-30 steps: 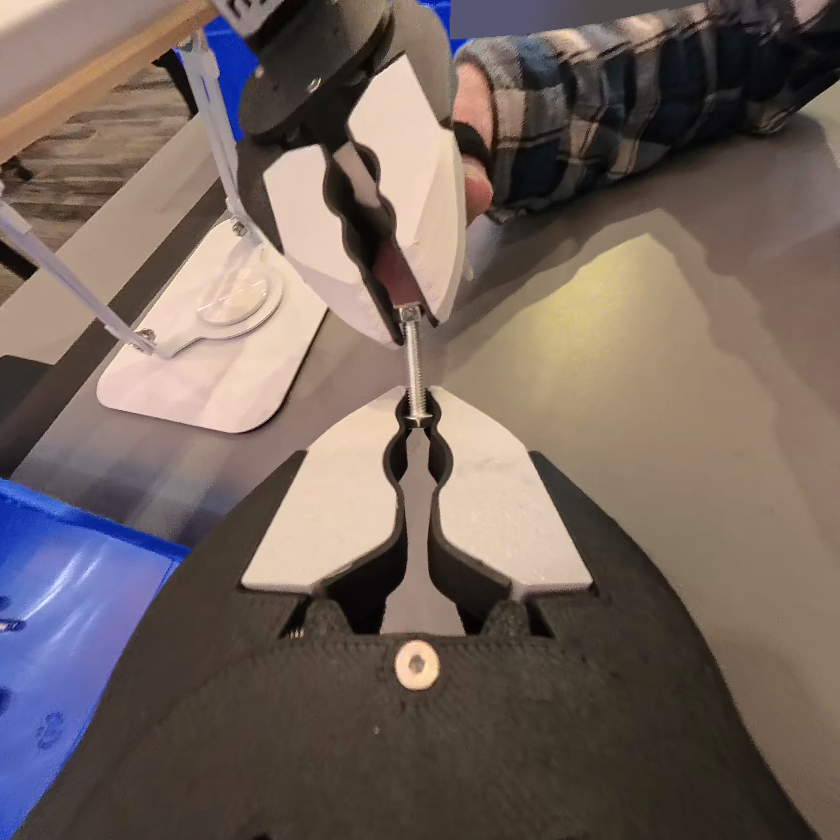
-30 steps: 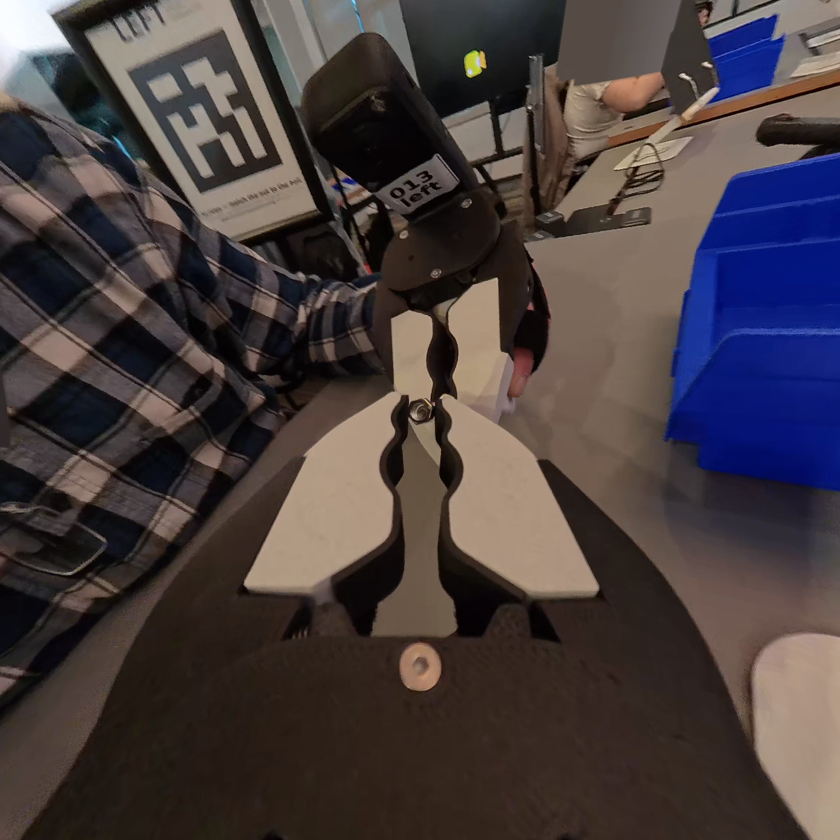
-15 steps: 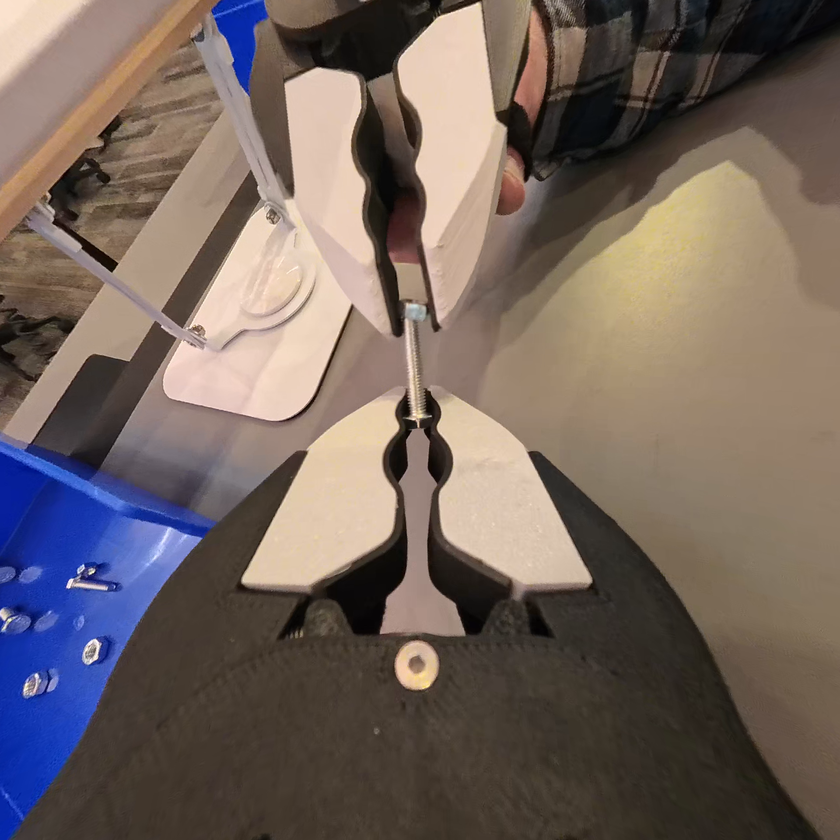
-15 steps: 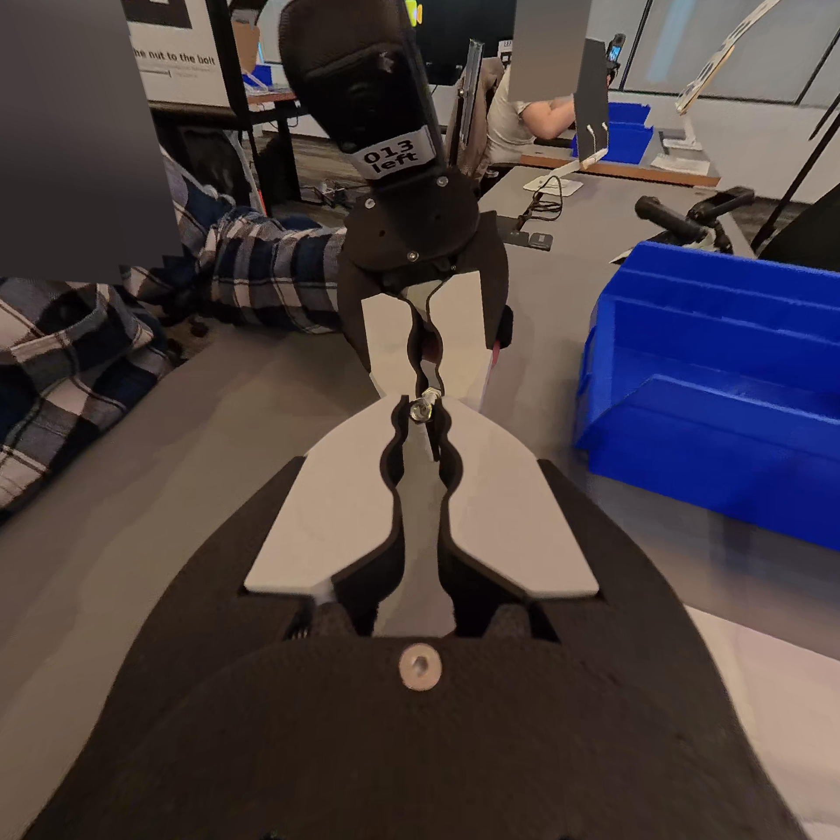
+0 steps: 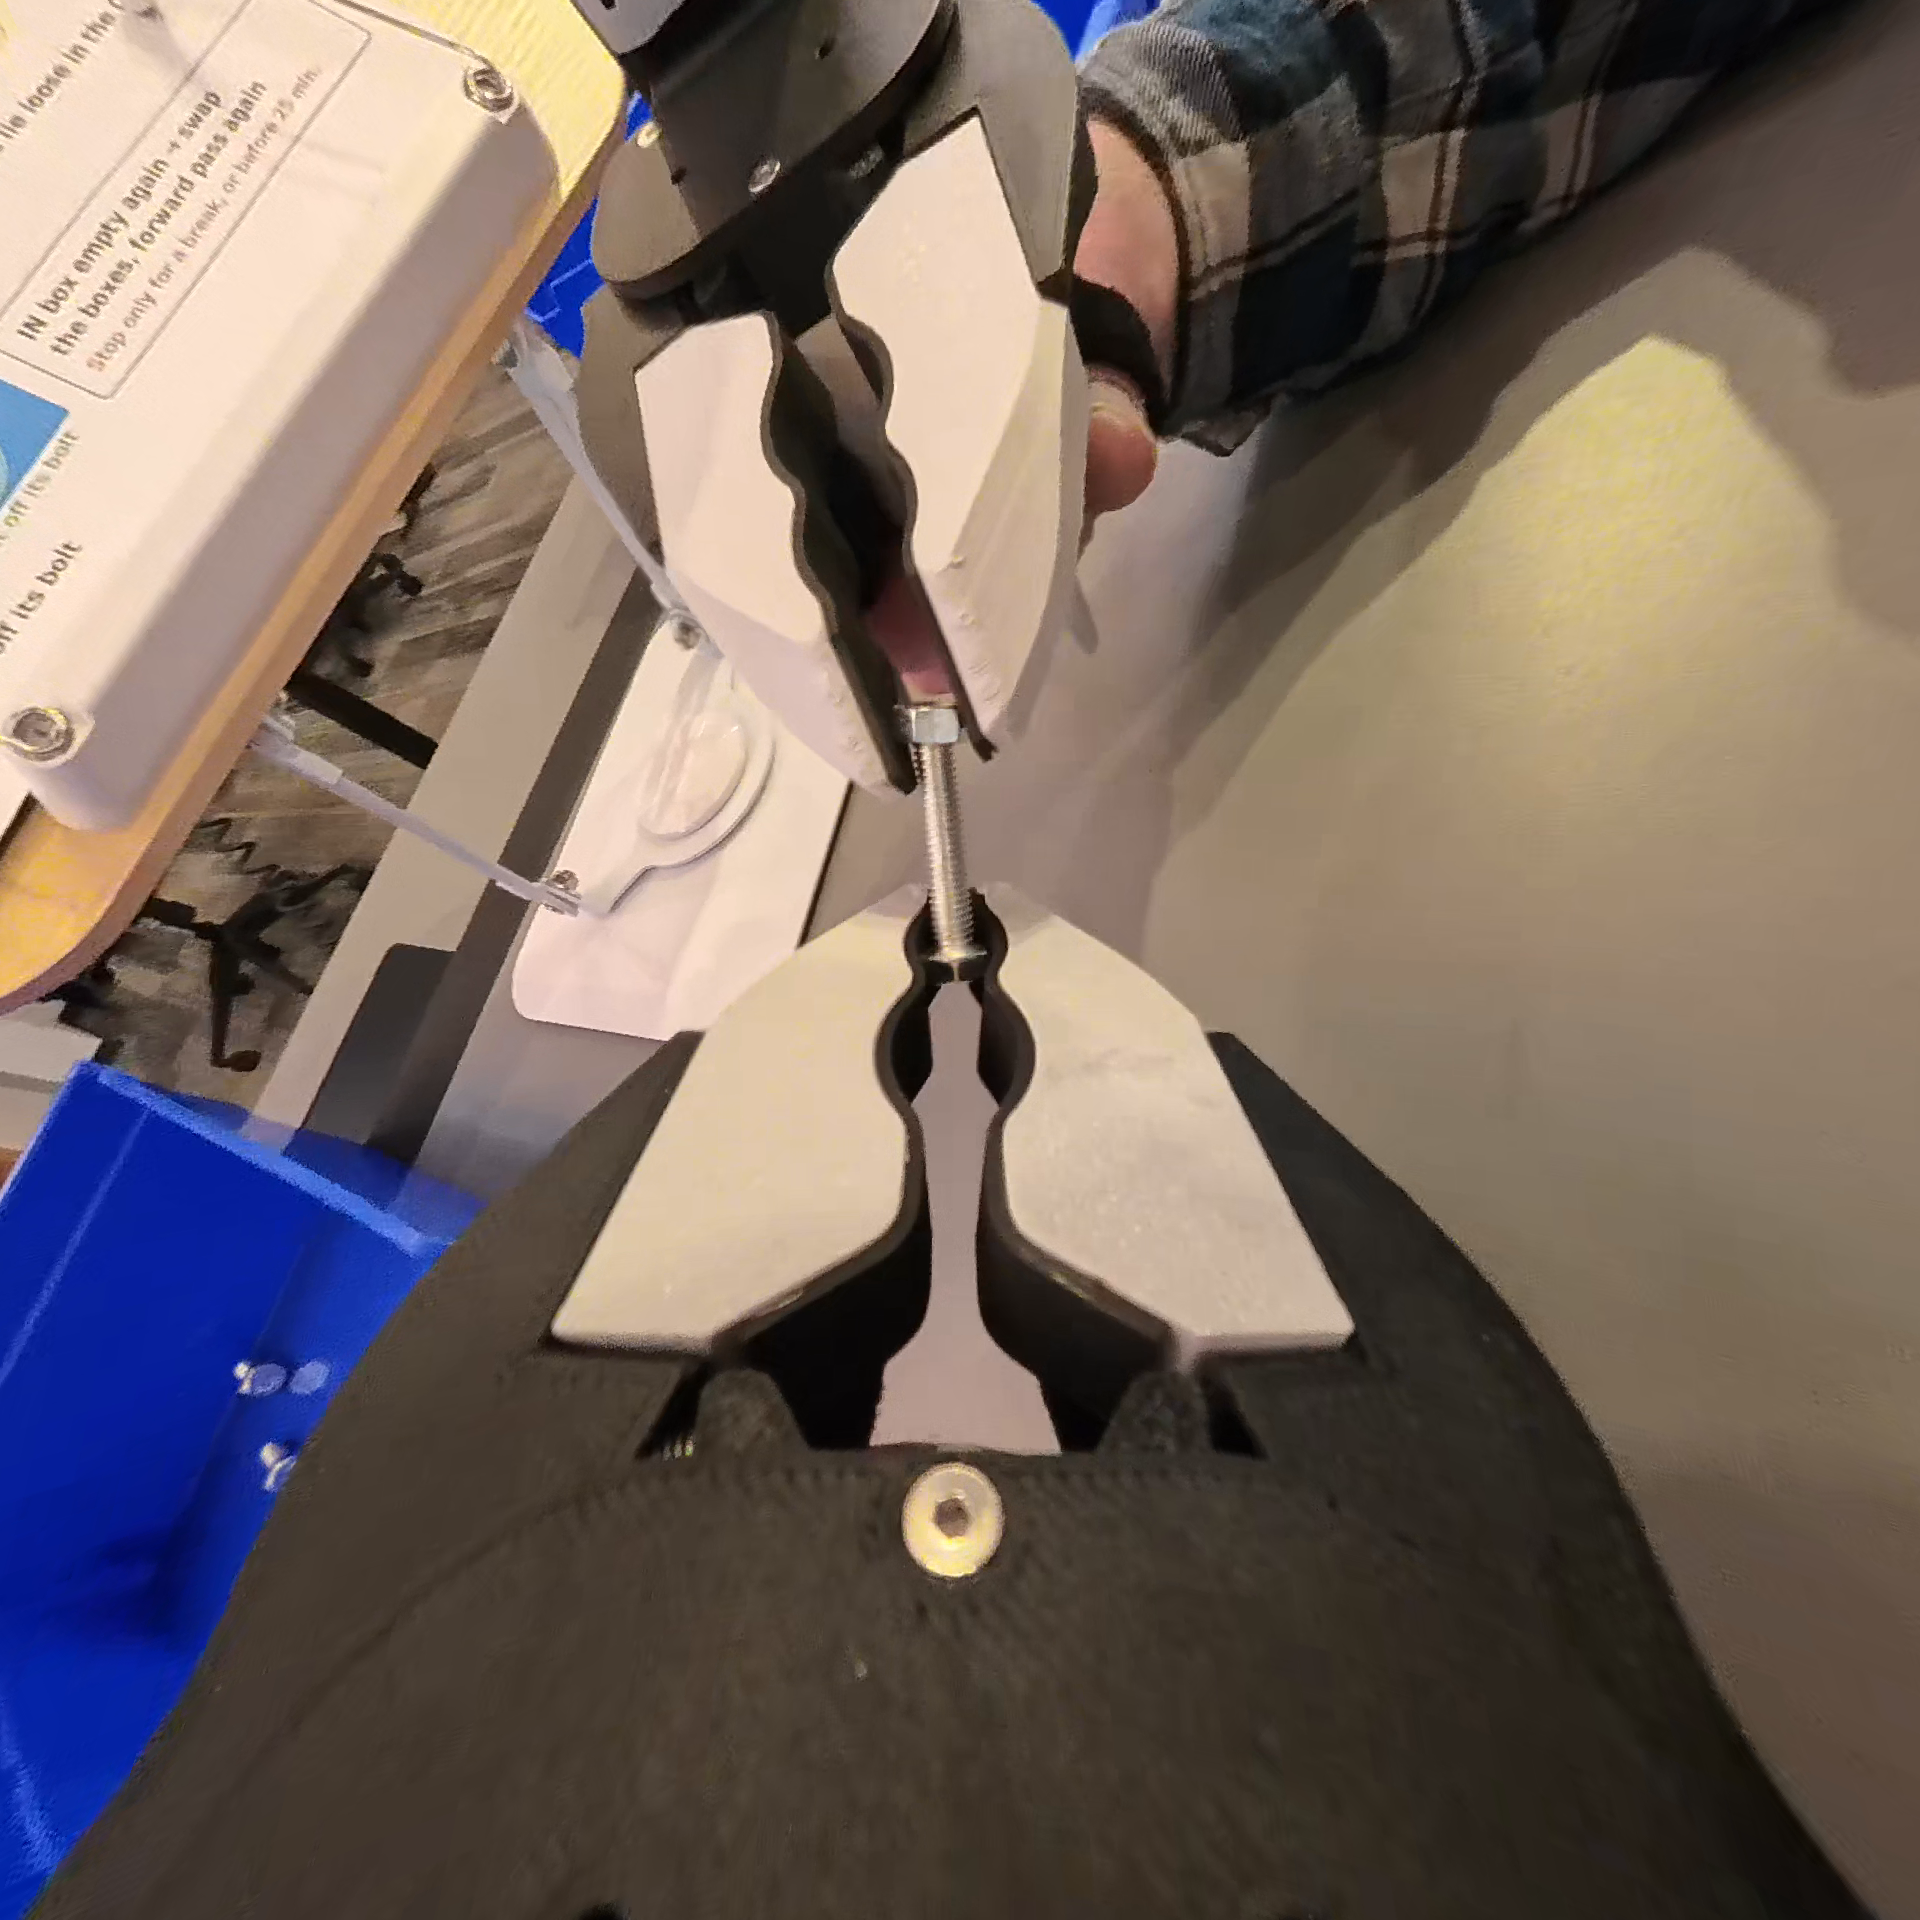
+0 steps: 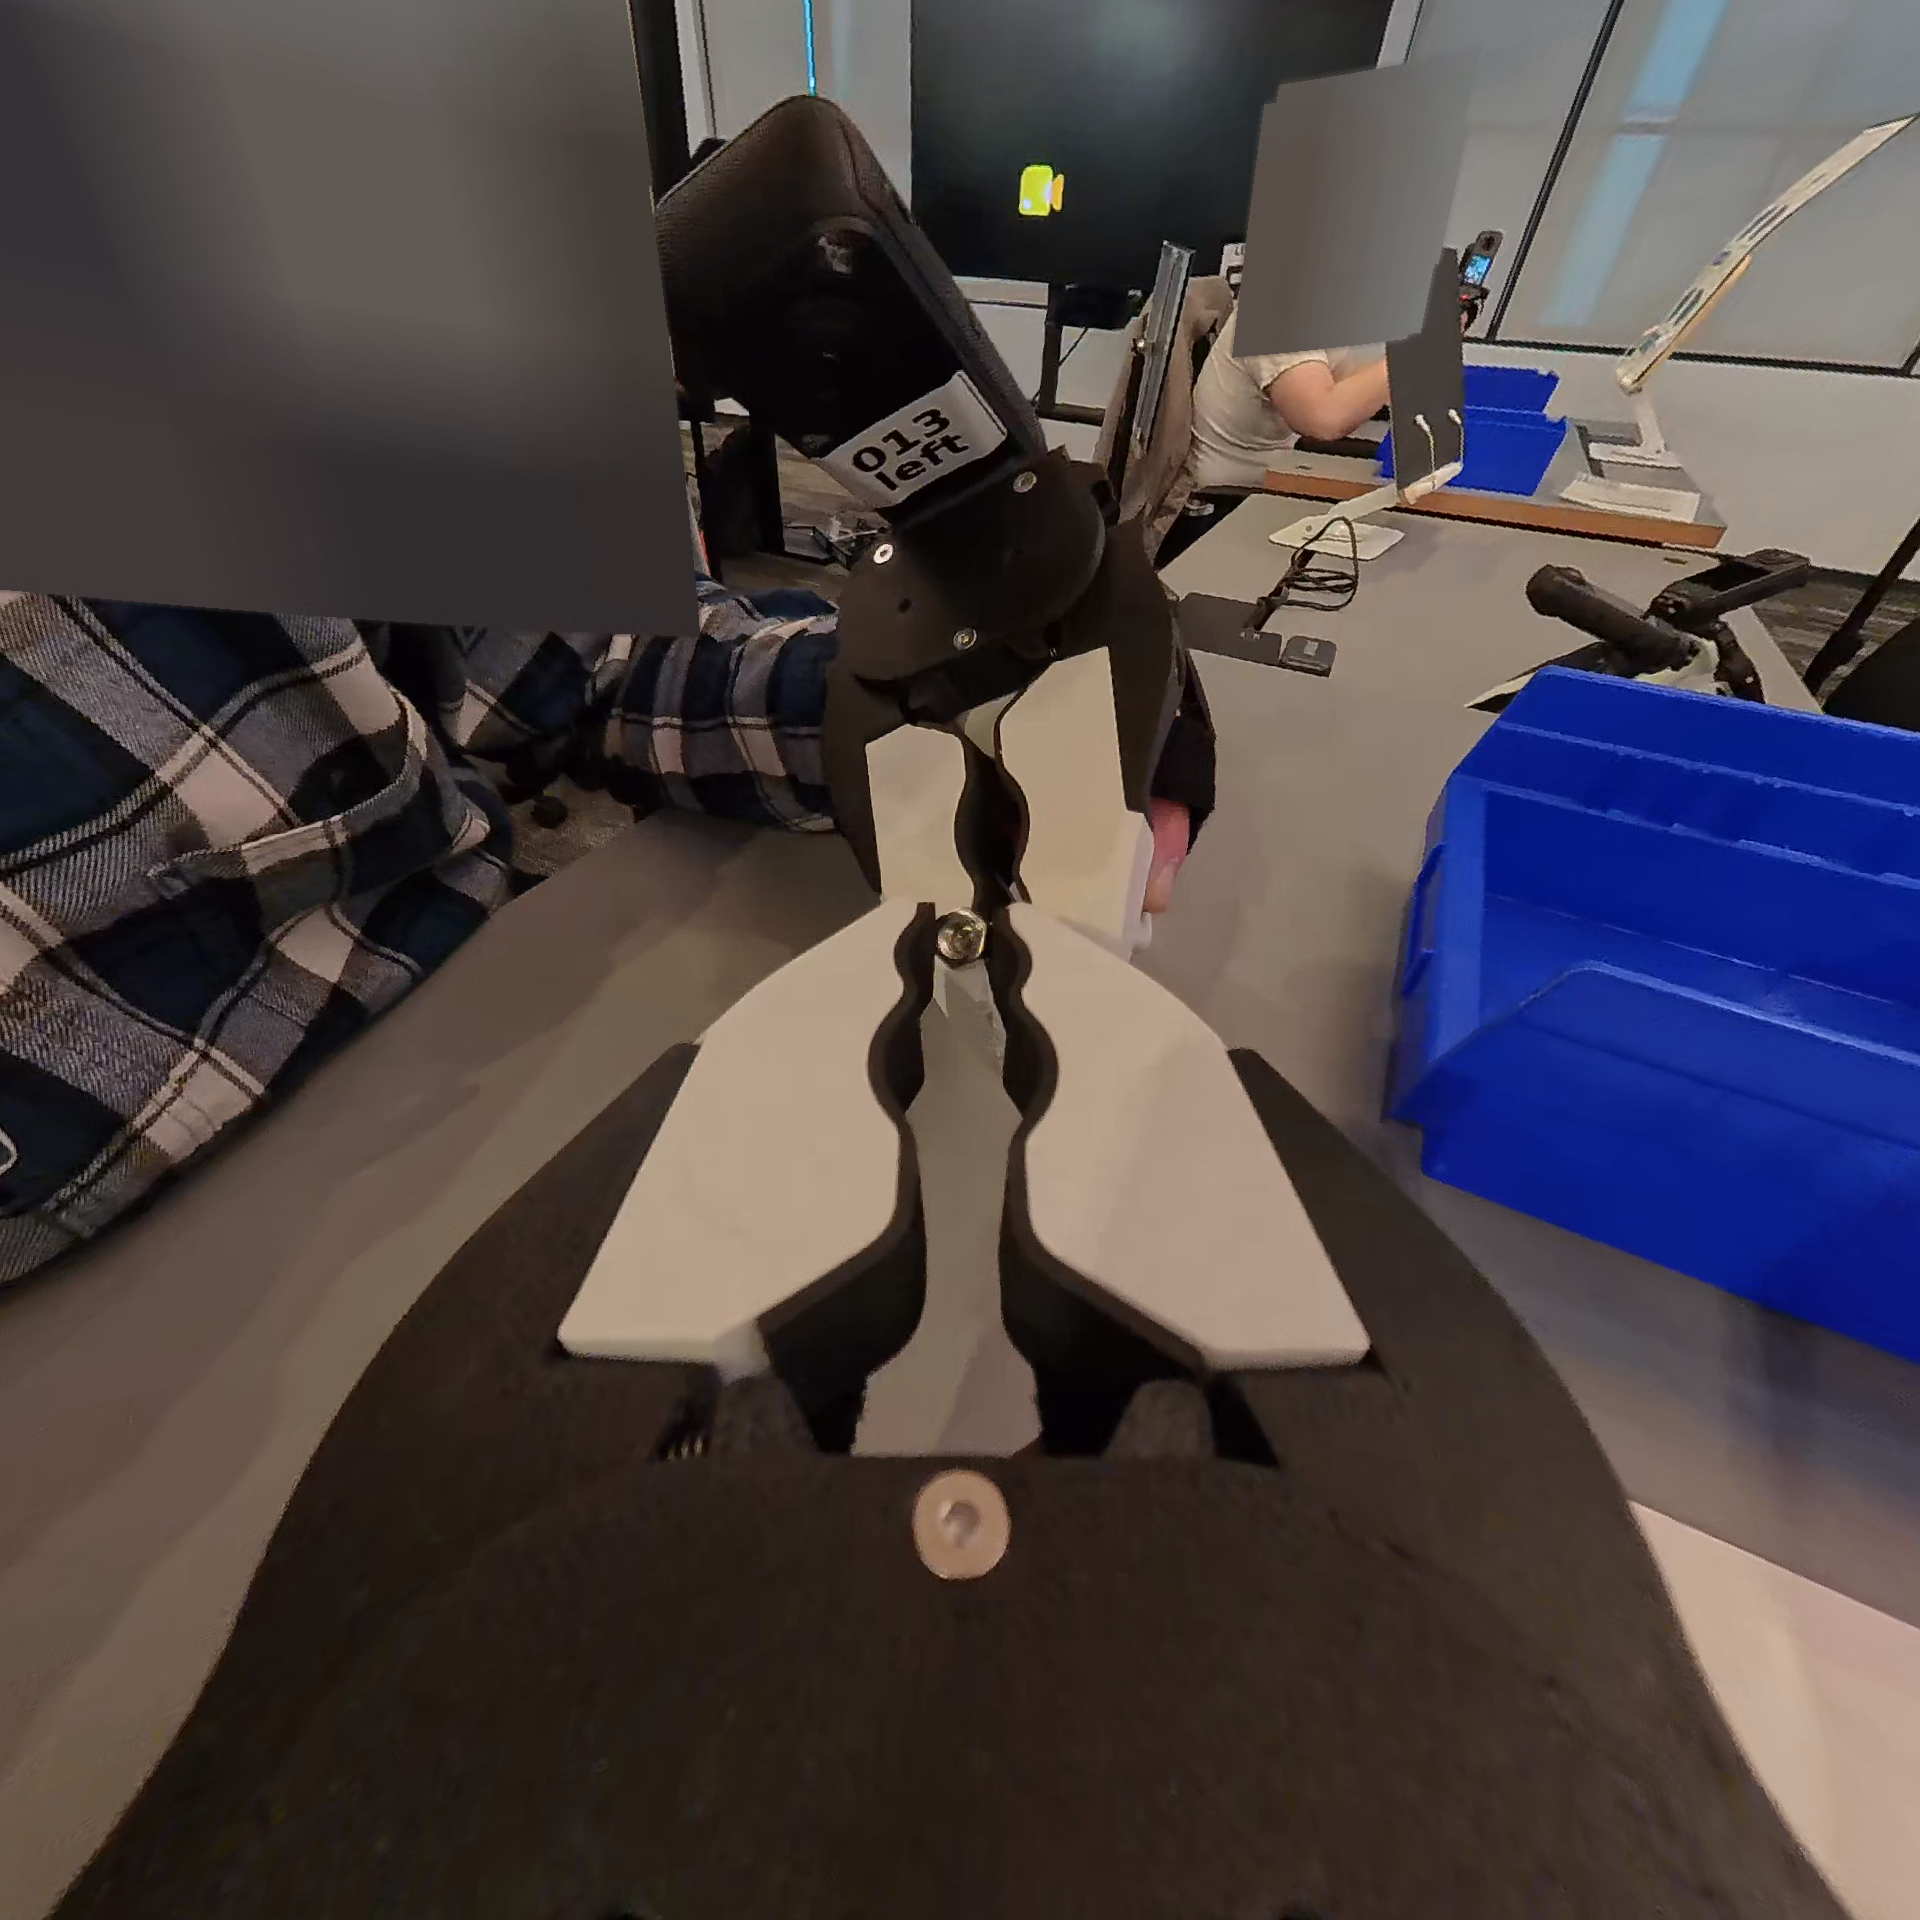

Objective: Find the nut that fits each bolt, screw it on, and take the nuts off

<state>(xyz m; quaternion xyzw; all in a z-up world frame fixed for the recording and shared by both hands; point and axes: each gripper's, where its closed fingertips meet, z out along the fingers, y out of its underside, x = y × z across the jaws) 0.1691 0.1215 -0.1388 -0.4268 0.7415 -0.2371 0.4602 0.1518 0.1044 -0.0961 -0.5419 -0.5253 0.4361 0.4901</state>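
Observation:
A silver bolt (image 5: pixel 945 842) spans the space between my two grippers above the grey table (image 5: pixel 1507 935). My left gripper (image 5: pixel 956 940) is shut on the bolt's near end, which sits in the notch at the fingertips. My right gripper (image 5: pixel 935 732) comes in from above and is shut on a hex nut (image 5: pixel 933 724) at the bolt's far end. In the right wrist view the nut (image 6: pixel 958 938) shows end-on between my right gripper's (image 6: pixel 958 935) fingertips. The left gripper (image 6: pixel 995 888) stands right behind it.
A blue bin (image 5: pixel 156 1351) with loose bolts and nuts (image 5: pixel 275 1382) is at the lower left. A white stand base (image 5: pixel 665 935) and a tilted sign board (image 5: pixel 208 364) lie to the left. Another blue bin (image 6: pixel 1662 1039) shows in the right wrist view. A plaid sleeve (image 5: pixel 1403 177) reaches in. One gripper's finger ends stand about 4 cm off the other's.
Both grippers keep their hold on bolt and nut. The right gripper has turned about the bolt's axis, and the pair has shifted over the table; the sign board has come into the left wrist view.

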